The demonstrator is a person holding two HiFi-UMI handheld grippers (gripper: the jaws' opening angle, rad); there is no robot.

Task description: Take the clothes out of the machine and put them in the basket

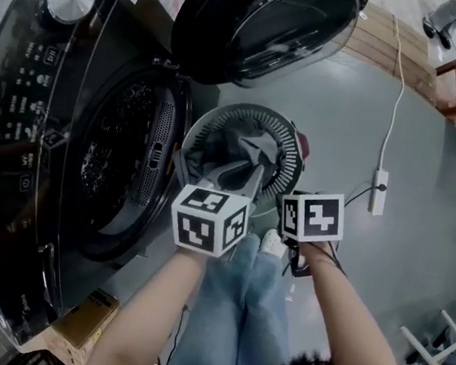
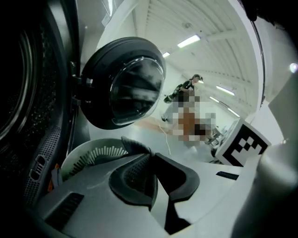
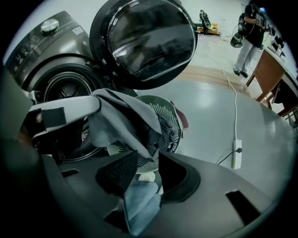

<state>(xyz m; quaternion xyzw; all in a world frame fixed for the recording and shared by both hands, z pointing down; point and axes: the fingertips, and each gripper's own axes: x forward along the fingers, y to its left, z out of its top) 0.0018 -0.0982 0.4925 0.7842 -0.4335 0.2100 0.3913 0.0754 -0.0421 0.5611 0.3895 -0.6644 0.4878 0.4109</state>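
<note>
Grey floor (image 1: pixel 415 264); the machine (image 1: pixel 47 116) stands at left with its door (image 1: pixel 262 26) swung wide, and the ribbed basket (image 1: pixel 296 148), with dark clothes in it, sits just beside the drum mouth. Transfer step, as judged: the left gripper (image 2: pixel 151 155), jaws together on a grey garment (image 3: pixel 121 116), holds it over the basket, and the right gripper (image 3: pixel 148 155) stands jaws apart, apparently gripping nothing; next, the left jaws must part. The door, the person's legs (image 1: pixel 239 302) and a power strip (image 1: pixel 378 192) crowd the way back.

Left edge cuts off machine (image 1: pixel 11 71), drum (image 1: pixel 111 164) depths too dark, near rim of basket (image 1: pixel 248 111) hidden
</note>
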